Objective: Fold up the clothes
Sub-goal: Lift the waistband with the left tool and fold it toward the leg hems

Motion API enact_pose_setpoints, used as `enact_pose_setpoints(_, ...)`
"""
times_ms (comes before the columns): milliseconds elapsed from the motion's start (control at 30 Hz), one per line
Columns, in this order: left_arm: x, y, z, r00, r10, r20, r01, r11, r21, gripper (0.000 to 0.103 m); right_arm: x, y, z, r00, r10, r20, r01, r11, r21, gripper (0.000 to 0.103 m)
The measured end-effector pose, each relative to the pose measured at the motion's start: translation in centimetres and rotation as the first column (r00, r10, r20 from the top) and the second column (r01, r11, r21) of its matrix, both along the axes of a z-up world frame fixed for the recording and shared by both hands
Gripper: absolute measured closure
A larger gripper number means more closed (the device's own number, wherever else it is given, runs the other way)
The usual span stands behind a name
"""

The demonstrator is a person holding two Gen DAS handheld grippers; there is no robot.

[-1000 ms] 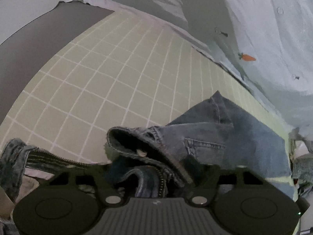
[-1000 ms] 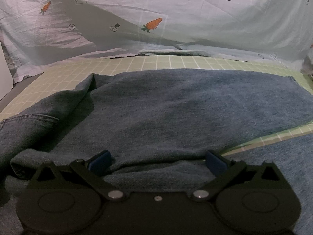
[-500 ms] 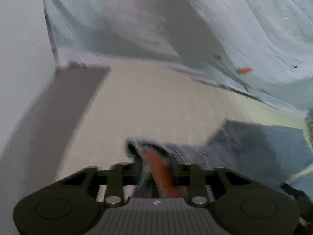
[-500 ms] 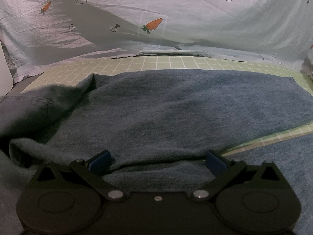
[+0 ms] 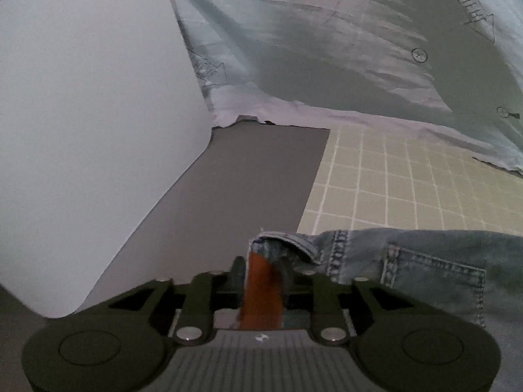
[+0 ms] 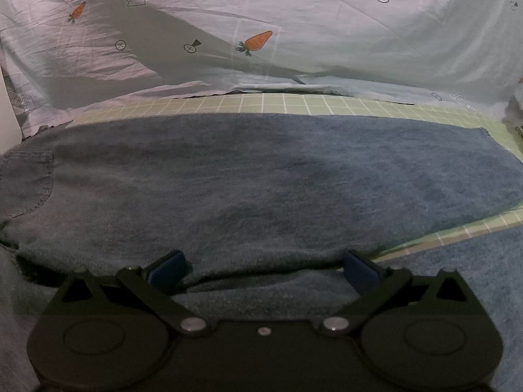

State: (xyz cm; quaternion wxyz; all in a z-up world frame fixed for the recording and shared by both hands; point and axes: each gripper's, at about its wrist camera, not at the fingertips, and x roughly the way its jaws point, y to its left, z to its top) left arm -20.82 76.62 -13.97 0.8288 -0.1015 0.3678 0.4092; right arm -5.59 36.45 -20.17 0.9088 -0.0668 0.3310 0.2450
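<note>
A pair of blue denim jeans point(image 6: 261, 176) lies spread across the green grid mat point(image 6: 294, 103) in the right wrist view, a back pocket at its left. My right gripper point(image 6: 263, 269) is open, its blue pads point(image 6: 166, 268) resting on the denim with nothing held. In the left wrist view my left gripper point(image 5: 264, 277) is shut on the jeans' waistband point(image 5: 294, 245), with an orange label between the fingers; the waistband and back pocket point(image 5: 434, 271) trail off to the right over the mat point(image 5: 408, 176).
A pale sheet with carrot prints point(image 6: 258, 40) hangs behind the mat. In the left wrist view a grey tabletop point(image 5: 245, 189) lies left of the mat, beside a white wall or panel point(image 5: 91, 114).
My left gripper has closed on the waistband and pulled it left toward the mat's edge, so the crumpled jeans now lie stretched flat. My right gripper has stayed in place.
</note>
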Motion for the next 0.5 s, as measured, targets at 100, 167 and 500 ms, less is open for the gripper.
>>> enact_pose_setpoints(100,-1.3,-1.2,0.7,1.0,0.02,0.014,-0.02,1.0,0.012,0.038,0.0,0.0,0.0,1.0,0.0,0.001,0.0,1.0,0.001,0.0)
enact_pose_setpoints(167,-2.9,-2.1,1.3,0.999,0.015,0.049,-0.014,1.0,-0.014,0.035,0.0,0.0,0.0,1.0,0.0,0.002,0.0,1.0,0.001,0.0)
enact_pose_setpoints(500,-9.8,-10.5,-1.1,0.997,-0.06,-0.054,0.052,0.988,-0.147,0.027,0.1,0.1,0.1,1.0,-0.004,0.003,0.004,1.0,0.006,0.0)
